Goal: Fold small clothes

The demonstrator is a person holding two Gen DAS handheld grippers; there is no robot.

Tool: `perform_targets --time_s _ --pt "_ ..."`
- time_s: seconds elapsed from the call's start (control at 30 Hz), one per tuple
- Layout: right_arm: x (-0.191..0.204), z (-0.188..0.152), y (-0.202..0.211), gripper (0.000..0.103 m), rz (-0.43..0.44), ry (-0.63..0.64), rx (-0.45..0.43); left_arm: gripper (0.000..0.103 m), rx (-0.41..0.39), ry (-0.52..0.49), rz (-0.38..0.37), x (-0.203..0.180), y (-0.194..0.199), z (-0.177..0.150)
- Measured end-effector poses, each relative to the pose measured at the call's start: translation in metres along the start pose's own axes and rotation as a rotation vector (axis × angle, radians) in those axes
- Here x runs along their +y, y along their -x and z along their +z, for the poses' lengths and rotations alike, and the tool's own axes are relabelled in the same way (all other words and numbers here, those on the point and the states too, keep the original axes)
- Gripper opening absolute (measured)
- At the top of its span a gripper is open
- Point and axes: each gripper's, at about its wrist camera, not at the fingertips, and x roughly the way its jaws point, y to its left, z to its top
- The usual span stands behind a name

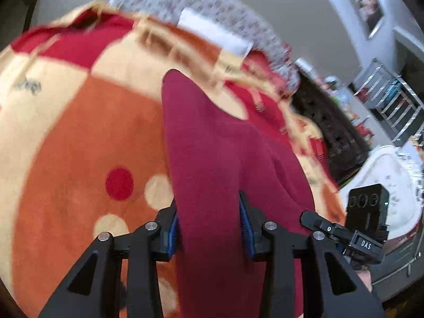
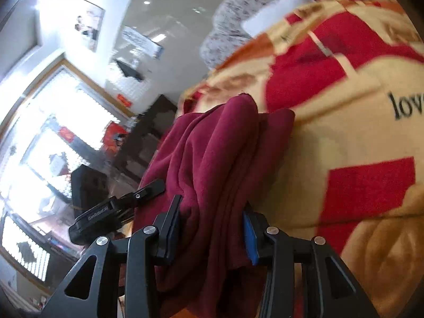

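Jaws of both grippers are clamped on one maroon garment (image 1: 212,159): left gripper (image 1: 209,228) pinches a flat band of it, right gripper (image 2: 212,228) a bunched, many-layered fold. Cloth hangs between them over the patterned blanket (image 1: 66,132) on the bed. Judged step: carrying an edge across for a fold. Keep both grips level, cloth taut, lay the edge down square before releasing. Risk: right bunch creases.

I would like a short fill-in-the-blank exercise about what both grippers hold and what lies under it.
1. Both grippers grip one ____ garment.
2. The left gripper has ____ pads.
3. Under the garment lies a blanket printed with the letters ____.

Missing words: maroon; blue; "lov"
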Motion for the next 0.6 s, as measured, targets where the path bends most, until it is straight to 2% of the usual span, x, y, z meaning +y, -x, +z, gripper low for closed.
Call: perform_targets --time_s 0.07,0.13,0.23,0.3,0.37,0.43,0.5,0.53,0.6 --pt "-0.025 -0.006 -0.011 0.052 -0.027 -0.026 0.034 0.048 -0.016 -0.002 0.009 0.001 -0.005 -0.005" --pt "-0.038 -0.008 -0.003 0.053 0.043 -0.054 0.010 0.052 -0.025 0.001 -0.009 0.001 0.001 -0.010" --pt "-0.036 -0.009 0.009 0.057 0.050 -0.068 -0.008 0.053 -0.033 -0.014 -0.005 0.004 0.020 -0.012" --pt "-0.027 -0.010 0.020 0.059 -0.003 -0.034 0.003 0.053 -0.074 -0.052 0.015 0.003 0.043 -0.018" --pt "-0.005 -0.010 0.036 0.059 -0.065 0.078 -0.005 0.053 -0.106 -0.101 0.030 -0.005 0.065 -0.030" --pt "0.029 -0.011 0.054 0.059 -0.141 0.253 -0.042 0.051 -0.111 -0.164 0.007 -0.019 0.078 -0.049" --pt "0.064 -0.014 0.062 0.060 -0.198 0.435 -0.071 0.037 -0.091 -0.196 -0.022 -0.029 0.079 -0.065" --pt "0.078 -0.017 0.059 0.061 -0.213 0.505 -0.058 0.033 -0.075 -0.202 -0.030 -0.032 0.075 -0.071" --pt "0.105 -0.027 0.041 0.061 -0.231 0.666 0.021 0.027 -0.069 -0.197 0.017 -0.030 0.063 -0.078"
